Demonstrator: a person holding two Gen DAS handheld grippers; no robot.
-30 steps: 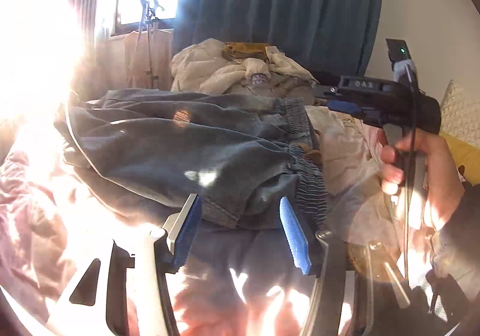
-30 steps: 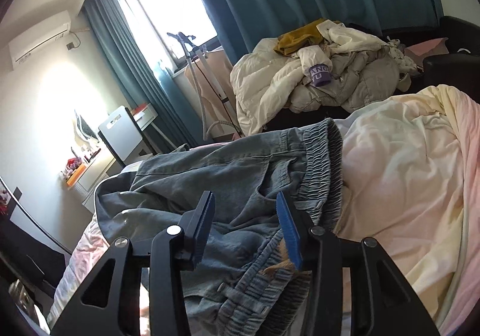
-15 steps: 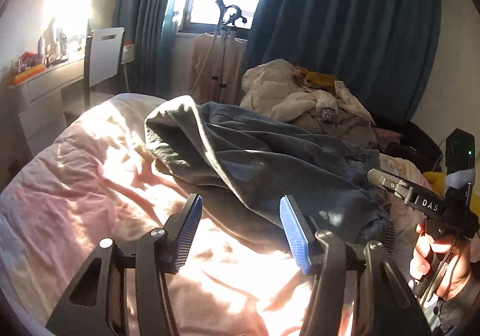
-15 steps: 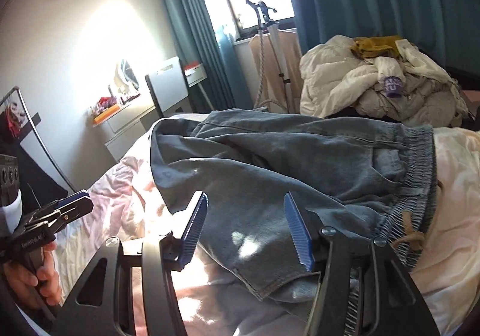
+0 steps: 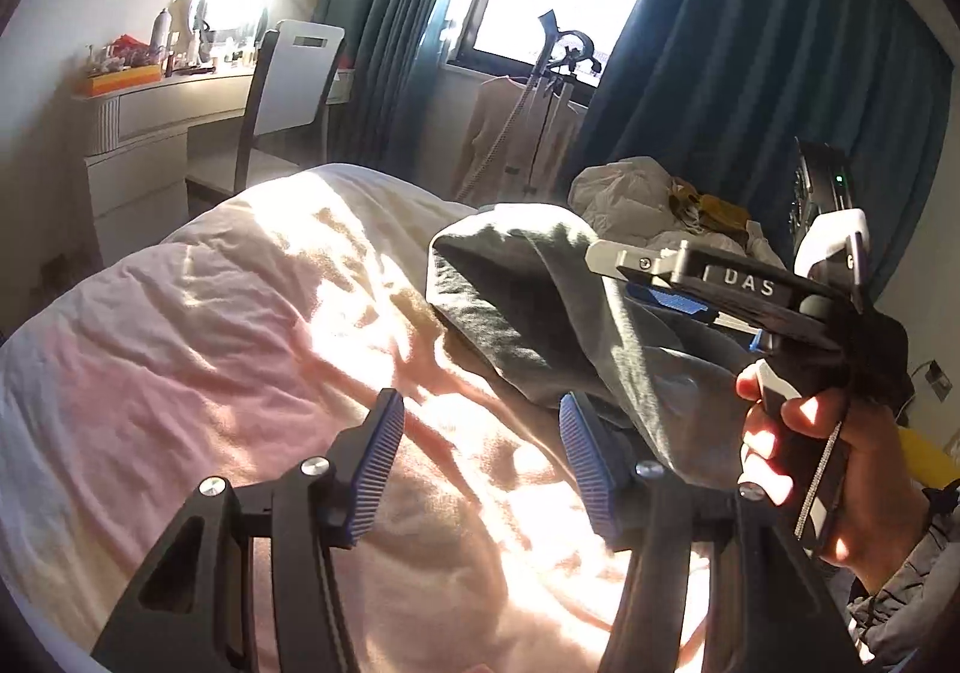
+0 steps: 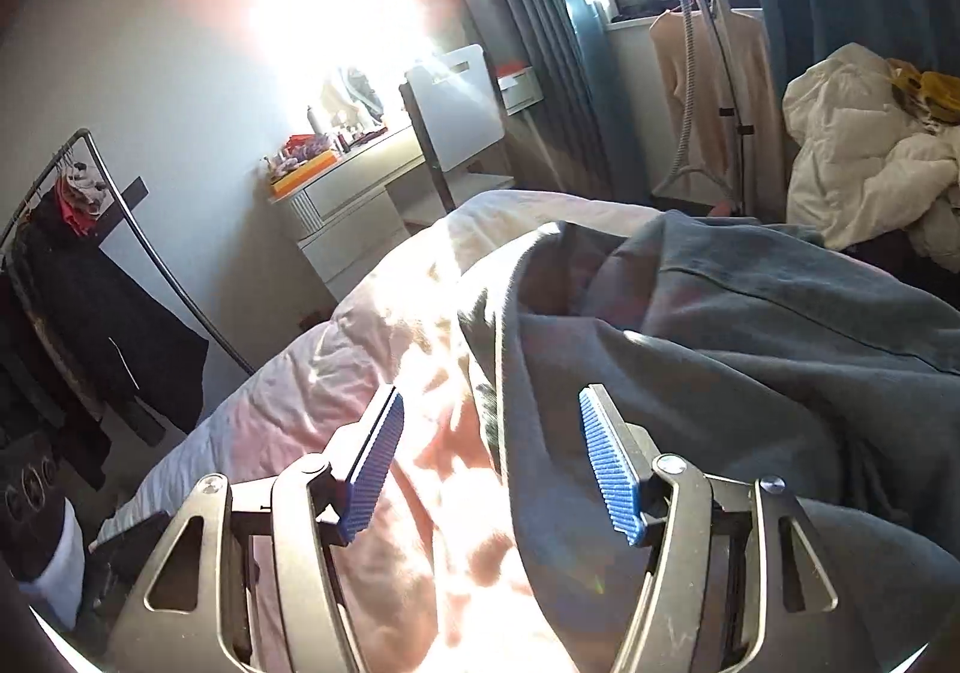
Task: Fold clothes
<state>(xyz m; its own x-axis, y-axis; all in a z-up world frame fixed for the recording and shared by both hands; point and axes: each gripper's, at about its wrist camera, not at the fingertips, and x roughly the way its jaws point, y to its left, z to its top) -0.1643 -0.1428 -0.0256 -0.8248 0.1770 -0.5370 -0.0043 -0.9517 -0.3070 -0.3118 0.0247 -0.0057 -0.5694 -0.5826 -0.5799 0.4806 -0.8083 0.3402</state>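
Grey-blue denim trousers lie folded over on the pink bed cover; in the left wrist view they lie right of centre. My left gripper is open and empty above the cover, at the trousers' near edge. My right gripper is open, its jaws either side of the trousers' folded left edge, not closed on it. It also shows in the left wrist view, held by a hand over the trousers.
A heap of pale clothes lies beyond the bed. A white chair and dressing table stand at the left. A garment steamer stand is by the window. A clothes rack with dark garments is far left.
Both grippers have swung left along the trousers, from the waistband end to the folded end. Both stayed open.
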